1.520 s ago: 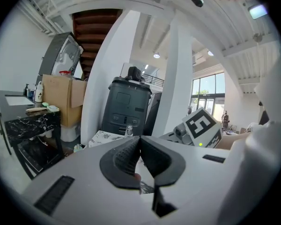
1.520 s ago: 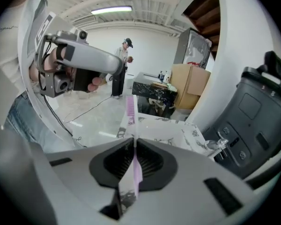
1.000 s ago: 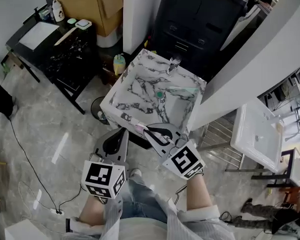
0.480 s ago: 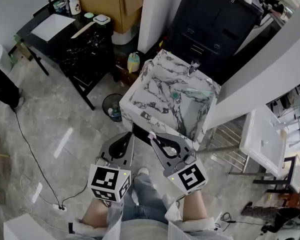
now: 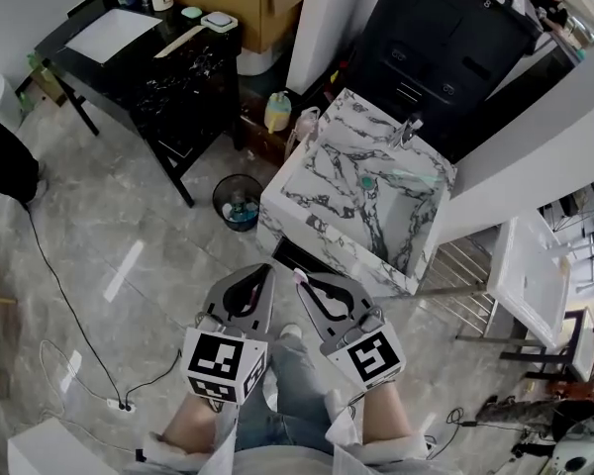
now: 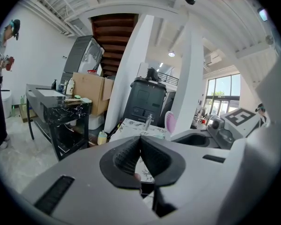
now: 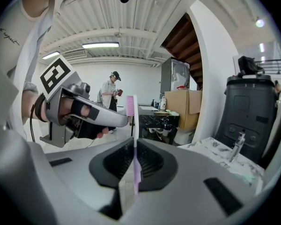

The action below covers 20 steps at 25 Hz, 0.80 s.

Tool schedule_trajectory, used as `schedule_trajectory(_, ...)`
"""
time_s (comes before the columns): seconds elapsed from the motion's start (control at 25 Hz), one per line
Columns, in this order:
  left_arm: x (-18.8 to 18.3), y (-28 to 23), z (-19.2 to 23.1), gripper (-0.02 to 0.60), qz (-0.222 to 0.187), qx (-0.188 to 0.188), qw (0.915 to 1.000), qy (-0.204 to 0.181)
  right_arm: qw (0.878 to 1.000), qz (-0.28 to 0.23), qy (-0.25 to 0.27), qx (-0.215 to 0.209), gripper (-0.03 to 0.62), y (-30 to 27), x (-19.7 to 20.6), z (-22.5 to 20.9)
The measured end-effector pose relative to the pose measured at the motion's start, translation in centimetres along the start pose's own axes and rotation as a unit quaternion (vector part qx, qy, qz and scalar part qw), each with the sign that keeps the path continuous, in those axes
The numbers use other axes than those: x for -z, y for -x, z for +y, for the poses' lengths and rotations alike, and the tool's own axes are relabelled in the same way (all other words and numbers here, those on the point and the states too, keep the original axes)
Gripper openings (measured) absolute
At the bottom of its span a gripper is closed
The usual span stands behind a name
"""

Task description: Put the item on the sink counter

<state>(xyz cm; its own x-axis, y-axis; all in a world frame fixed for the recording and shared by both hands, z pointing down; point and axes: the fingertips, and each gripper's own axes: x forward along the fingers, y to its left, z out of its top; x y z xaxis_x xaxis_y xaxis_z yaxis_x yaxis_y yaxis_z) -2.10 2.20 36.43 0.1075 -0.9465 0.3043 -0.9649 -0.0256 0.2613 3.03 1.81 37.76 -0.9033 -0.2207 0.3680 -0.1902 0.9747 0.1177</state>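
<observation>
Short of the grey-veined white marble sink tabletop (image 5: 322, 228), the right gripper (image 5: 298, 277) is clamping its fingers on a slim pink-and-white toothbrush (image 7: 130, 108), bristles up. The left gripper (image 5: 267, 269) is hovering alongside, equally short of the tabletop, fingers pressed together on nothing. A chrome faucet (image 5: 408, 129) is standing at the tabletop's far edge.

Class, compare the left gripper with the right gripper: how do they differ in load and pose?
The right gripper is shut on a pink brush; the left gripper is shut on nothing. In the head view the left gripper leans rightward and the right gripper leftward, so their tips converge. Both are grey, with jaws closed.
</observation>
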Motion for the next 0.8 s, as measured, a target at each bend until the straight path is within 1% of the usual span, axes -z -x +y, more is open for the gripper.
schedule_trajectory(0.16, 1.8, 0.0, 1.8, 0.015, 0.008, -0.017, 0.9997, 0.016, 1.000, 0.009, -0.003, 0.004, 0.031, -1.6, 1.6, 0.4)
schedule_trajectory(0.28, 3.8, -0.4, 2.9, 0.015, 0.016, -0.037, 0.9989, 0.026, 1.000, 0.029, 0.000, -0.007, 0.031, -2.8, 4.0, 0.8)
schedule_trajectory(0.44, 7.3, -1.0, 4.4, 0.015, 0.024, -0.059, 0.9970, 0.043, 0.998, 0.056, 0.008, -0.027, 0.031, -4.7, 8.0, 1.4)
schedule_trajectory(0.52, 9.2, -1.2, 4.9, 0.015, 0.027, -0.068, 0.9959, 0.053, 0.996, 0.073, 0.024, -0.037, 0.031, -5.6, 10.0, 1.7)
schedule_trajectory(0.64, 12.5, -1.6, 5.5, 0.015, 0.033, -0.076, 0.9945, 0.064, 0.993, 0.096, 0.047, -0.048, 0.031, -7.1, 13.3, 2.2)
schedule_trajectory(0.8, 16.3, -2.1, 6.2, 0.015, 0.033, -0.082, 0.9932, 0.076, 0.990, 0.118, 0.055, -0.050, 0.031, -9.3, 18.4, 2.7)
